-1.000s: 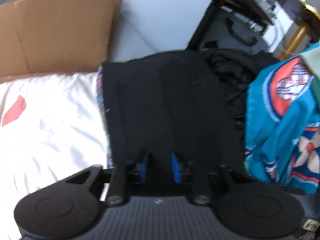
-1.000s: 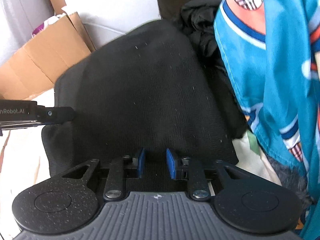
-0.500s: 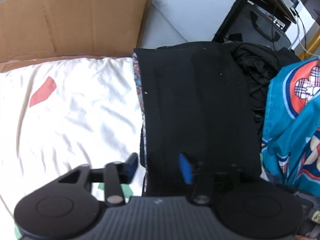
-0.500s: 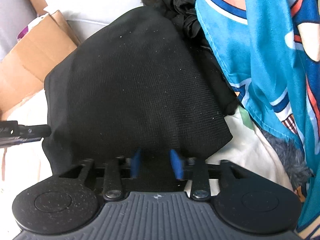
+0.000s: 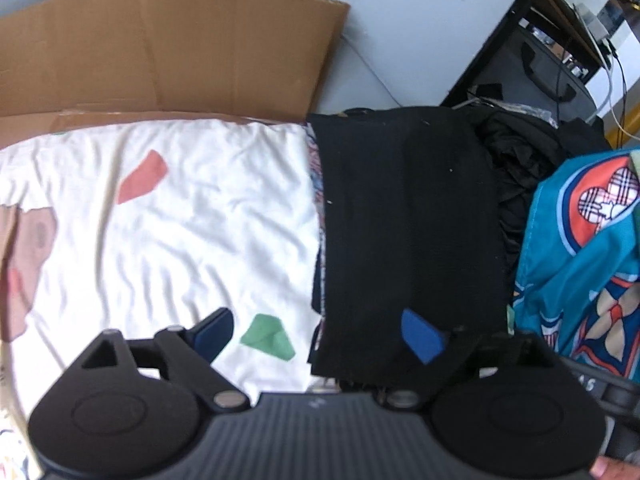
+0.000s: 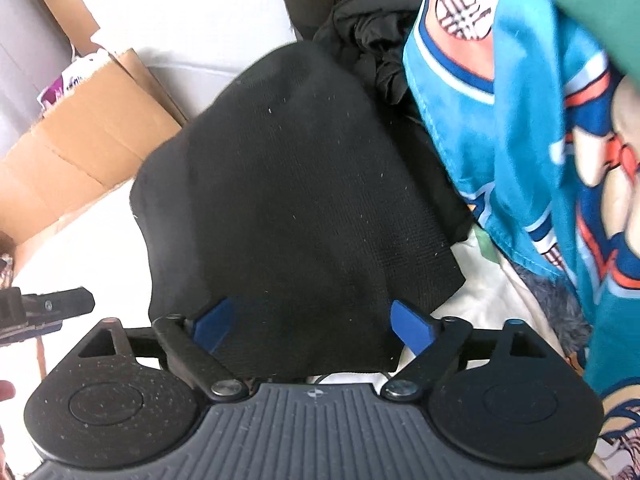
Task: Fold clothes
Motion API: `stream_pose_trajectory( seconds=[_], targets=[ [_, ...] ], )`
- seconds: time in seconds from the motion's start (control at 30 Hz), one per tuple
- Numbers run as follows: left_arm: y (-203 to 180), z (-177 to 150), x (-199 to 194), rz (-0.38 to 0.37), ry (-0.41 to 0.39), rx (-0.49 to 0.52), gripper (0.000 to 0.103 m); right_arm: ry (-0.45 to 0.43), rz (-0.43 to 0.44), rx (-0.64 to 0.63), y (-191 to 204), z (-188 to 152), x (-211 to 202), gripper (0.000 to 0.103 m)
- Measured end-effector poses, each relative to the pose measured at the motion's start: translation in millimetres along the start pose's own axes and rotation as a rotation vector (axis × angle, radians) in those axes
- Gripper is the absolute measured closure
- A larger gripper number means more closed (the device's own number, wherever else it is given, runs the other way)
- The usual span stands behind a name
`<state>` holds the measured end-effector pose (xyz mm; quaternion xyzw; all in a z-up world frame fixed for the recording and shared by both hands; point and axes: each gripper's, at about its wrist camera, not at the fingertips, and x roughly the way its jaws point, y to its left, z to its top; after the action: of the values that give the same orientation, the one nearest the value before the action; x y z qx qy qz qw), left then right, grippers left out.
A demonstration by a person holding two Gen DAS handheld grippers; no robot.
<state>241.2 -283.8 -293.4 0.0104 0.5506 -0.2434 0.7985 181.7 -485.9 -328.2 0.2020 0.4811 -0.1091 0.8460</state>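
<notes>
On the bed sheet [image 5: 168,232], folded black garment [image 5: 408,232]; both grippers [image 5: 320,334] [image 6: 312,322] spread apart, empty; could snag and unfold it.

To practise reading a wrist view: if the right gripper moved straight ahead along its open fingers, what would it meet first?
Most likely the folded black garment: the right gripper stands open at its near edge, the cloth filling the way ahead. Height above it is unclear.

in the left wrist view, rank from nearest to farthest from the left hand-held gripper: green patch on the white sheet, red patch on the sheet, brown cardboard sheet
Measured from the left hand-held gripper:
1. Green patch on the white sheet, just ahead of the left finger.
2. Red patch, farther up the sheet, to the left.
3. Brown cardboard sheet, standing behind the sheet's far edge.
</notes>
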Motion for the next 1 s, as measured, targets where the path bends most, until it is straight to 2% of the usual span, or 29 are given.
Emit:
stream_pose_trajectory(
  seconds=[0.27,0.5,0.77,1.0],
  targets=[
    [4,12,-61,0.029,-0.026,-0.001,0.005,-0.005,0.012,-0.016,15,17,-49,0.001],
    [4,22,-124,0.054,-0.058,-0.002,0.002,-0.005,-0.011,-0.022,30,32,-96,0.001],
    [6,32,-194,0.075,-0.084,0.017,0.001,0.038,0.019,-0.043,42,41,-143,0.001],
    [8,32,-250,0.128,-0.096,0.033,0.001,0.037,0.028,-0.062,55,45,-186,0.001]
  ],
)
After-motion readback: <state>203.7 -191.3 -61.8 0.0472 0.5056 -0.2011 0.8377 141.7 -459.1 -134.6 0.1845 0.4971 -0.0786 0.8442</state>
